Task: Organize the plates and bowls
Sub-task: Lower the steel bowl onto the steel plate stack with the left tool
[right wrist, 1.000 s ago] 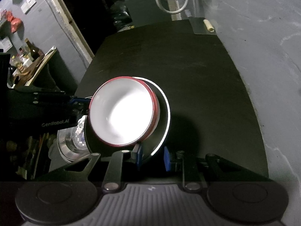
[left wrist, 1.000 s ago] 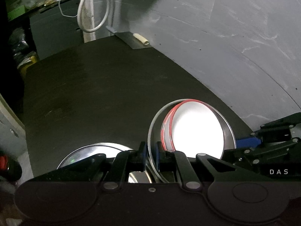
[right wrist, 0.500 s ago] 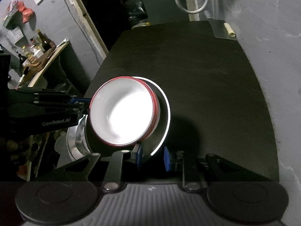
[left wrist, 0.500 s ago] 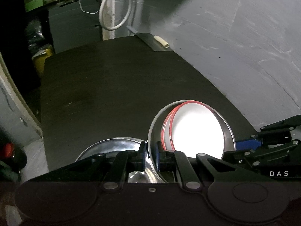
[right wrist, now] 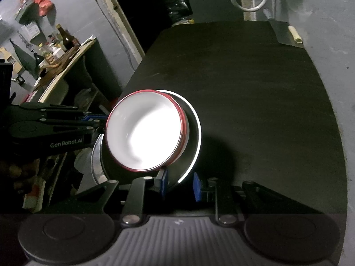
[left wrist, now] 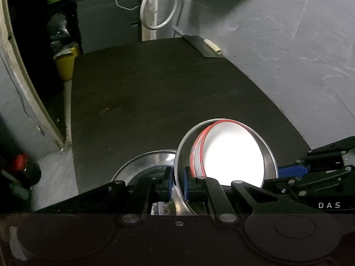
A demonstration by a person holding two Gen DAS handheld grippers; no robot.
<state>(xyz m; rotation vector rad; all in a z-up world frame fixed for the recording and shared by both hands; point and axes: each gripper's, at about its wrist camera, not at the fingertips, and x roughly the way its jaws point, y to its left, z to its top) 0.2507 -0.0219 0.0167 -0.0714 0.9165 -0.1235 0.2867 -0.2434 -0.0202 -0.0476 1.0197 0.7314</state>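
Both grippers hold one metal dish (left wrist: 269,155) above the near end of the black desk (left wrist: 155,102), and that dish is the landmark here. The left gripper (left wrist: 177,182) has its jaws together on the dish's left rim, the thin wall pinched between the blue pads. The right gripper (right wrist: 179,183) has its jaws clamped on the opposite side of the dish, one blue pad inside the wall and the other outside it; in the left wrist view its blue fingertip shows just to the right of the dish. Inside the dish sits a white bowl (right wrist: 144,133) with a red rim, tilted against the dish's wall, and a second red rim line suggests another bowl nested under it, though that cannot be told for sure. Just to the left of the dish and lower down lies a shiny steel bowl (left wrist: 144,166), partly hidden by the left gripper. Far beyond the dish, at the desk's back right corner, lies a small pale roll (left wrist: 212,46) on a grey sheet. Beyond that, a white hose (left wrist: 155,11) hangs in a loop.
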